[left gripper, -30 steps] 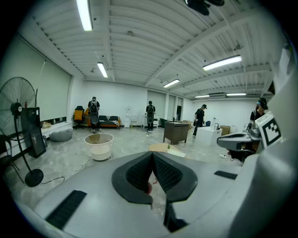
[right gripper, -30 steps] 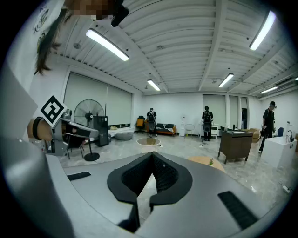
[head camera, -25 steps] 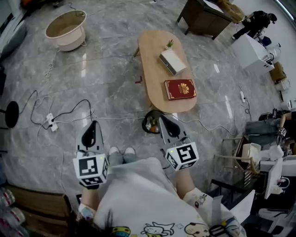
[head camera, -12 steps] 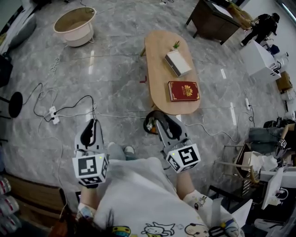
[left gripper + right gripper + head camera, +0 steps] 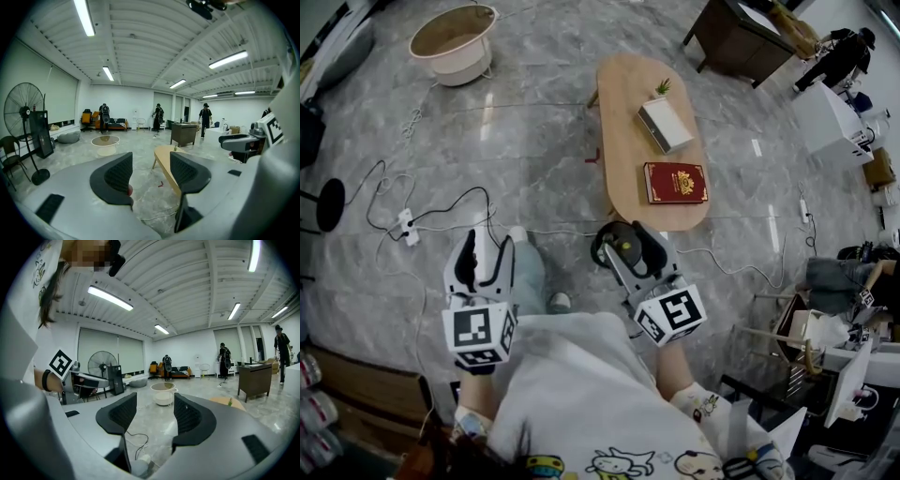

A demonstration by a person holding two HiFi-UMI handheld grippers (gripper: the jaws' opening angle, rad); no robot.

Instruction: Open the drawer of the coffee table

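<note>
On the grey marble floor (image 5: 534, 141) stands the coffee table (image 5: 623, 122), book (image 5: 675, 182) on top. Before its near end, left gripper (image 5: 485, 251) and right gripper (image 5: 626, 246) have just been opening, jaws apart, empty.

A red book (image 5: 675, 182) lies near a white box (image 5: 665, 125); a beige tub (image 5: 453, 42) and a power strip (image 5: 406, 226) sit well apart

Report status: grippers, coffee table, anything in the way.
Left gripper and right gripper just opened, fingers empty. Coffee table ahead, untouched; no drawer visible. Dark round object on floor at its near end.
</note>
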